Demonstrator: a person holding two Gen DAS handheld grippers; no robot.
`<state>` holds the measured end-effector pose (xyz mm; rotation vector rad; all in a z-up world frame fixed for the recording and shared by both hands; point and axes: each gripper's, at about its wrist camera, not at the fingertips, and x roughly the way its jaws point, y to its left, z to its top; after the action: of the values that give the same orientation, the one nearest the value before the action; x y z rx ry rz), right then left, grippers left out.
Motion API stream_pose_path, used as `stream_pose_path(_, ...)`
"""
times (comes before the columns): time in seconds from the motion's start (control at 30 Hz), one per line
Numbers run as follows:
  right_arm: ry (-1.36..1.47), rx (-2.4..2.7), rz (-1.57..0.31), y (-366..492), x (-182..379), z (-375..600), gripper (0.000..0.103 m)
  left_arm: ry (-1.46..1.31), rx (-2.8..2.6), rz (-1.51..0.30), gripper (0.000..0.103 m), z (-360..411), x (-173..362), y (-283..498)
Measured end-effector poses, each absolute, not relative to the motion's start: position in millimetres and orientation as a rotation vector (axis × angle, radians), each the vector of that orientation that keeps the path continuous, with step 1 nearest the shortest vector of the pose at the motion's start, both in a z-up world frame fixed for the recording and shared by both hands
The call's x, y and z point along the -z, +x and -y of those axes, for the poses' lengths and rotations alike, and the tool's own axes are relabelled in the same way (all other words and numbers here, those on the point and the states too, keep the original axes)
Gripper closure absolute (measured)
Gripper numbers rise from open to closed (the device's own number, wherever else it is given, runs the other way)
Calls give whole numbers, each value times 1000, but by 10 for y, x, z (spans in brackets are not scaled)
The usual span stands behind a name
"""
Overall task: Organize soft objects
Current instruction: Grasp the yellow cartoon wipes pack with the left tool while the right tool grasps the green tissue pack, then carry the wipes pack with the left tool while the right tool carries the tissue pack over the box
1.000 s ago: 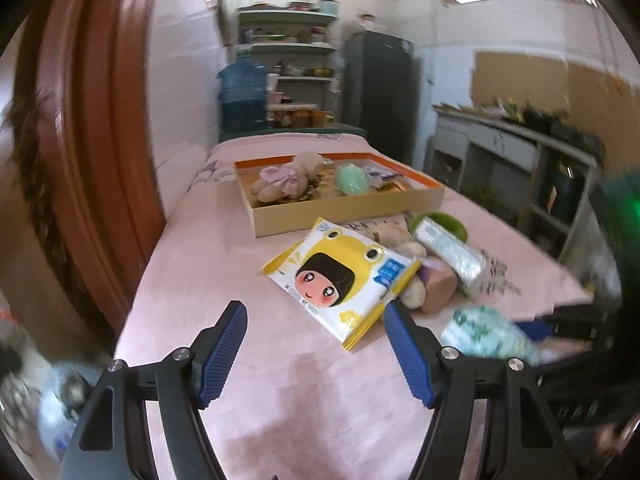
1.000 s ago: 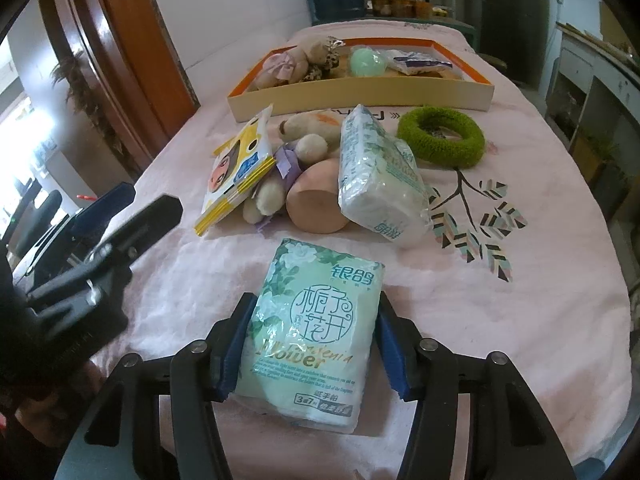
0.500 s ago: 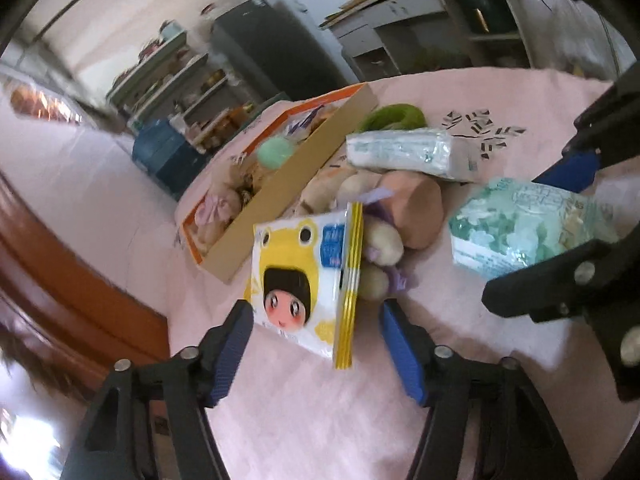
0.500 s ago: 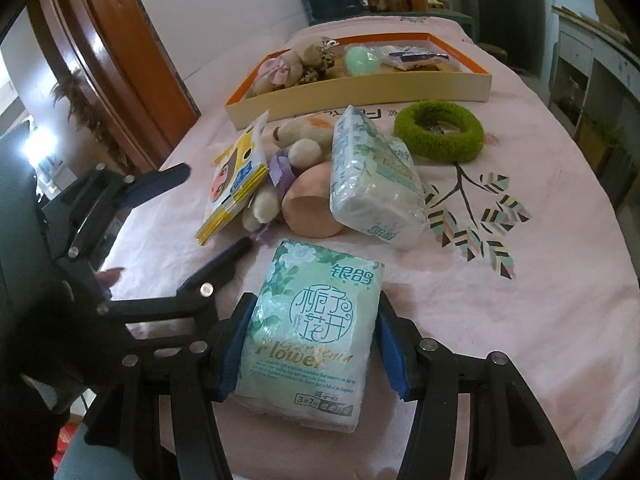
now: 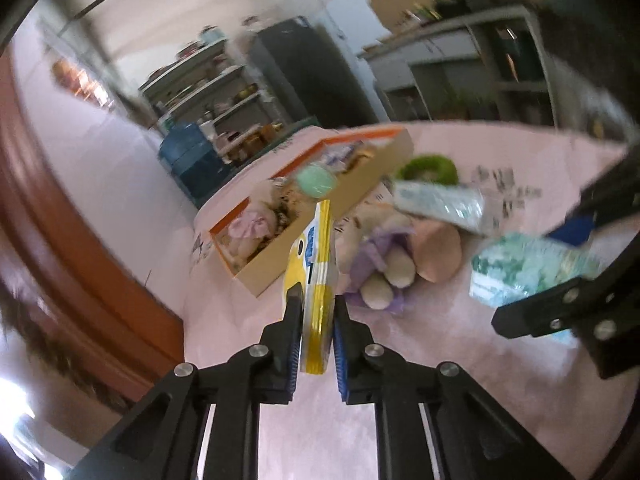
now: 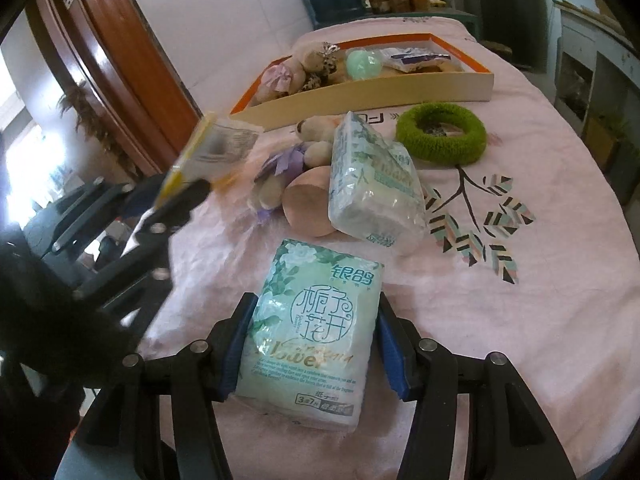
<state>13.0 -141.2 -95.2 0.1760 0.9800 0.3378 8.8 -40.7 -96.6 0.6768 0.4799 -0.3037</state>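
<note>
My left gripper (image 5: 315, 304) is shut on a yellow wet-wipes pack (image 5: 316, 280), held edge-on and lifted off the pink tablecloth; the pack also shows blurred in the right wrist view (image 6: 208, 152). My right gripper (image 6: 314, 312) is shut on a green tissue pack (image 6: 316, 332) resting on the cloth, which also shows in the left wrist view (image 5: 528, 268). A second tissue pack (image 6: 372, 184), a plush toy with a purple bow (image 6: 288, 164), a peach soft object (image 6: 308, 204) and a green ring (image 6: 440, 134) lie beyond.
An orange-rimmed box (image 6: 400, 88) at the back of the table holds plush toys, a green ball (image 6: 362, 63) and a packet. A wooden door frame (image 6: 120, 60) stands at the left. Shelves and a water jug (image 5: 192, 160) are behind the table.
My left gripper has closed on the yellow pack and lifted it on edge off the cloth. My right gripper keeps its hold on the green tissue pack, barely moved.
</note>
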Motion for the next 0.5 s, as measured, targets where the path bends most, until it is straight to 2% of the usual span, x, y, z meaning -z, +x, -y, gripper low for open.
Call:
stream_pose_path(0.23, 162, -347, -946, 114, 853, 1393, 49, 416, 285, -443, 90, 113, 635, -57)
stream_pose_path(0.5, 125, -323, -884, 155, 636, 1434, 51, 284, 292, -394, 90, 103, 372, -102)
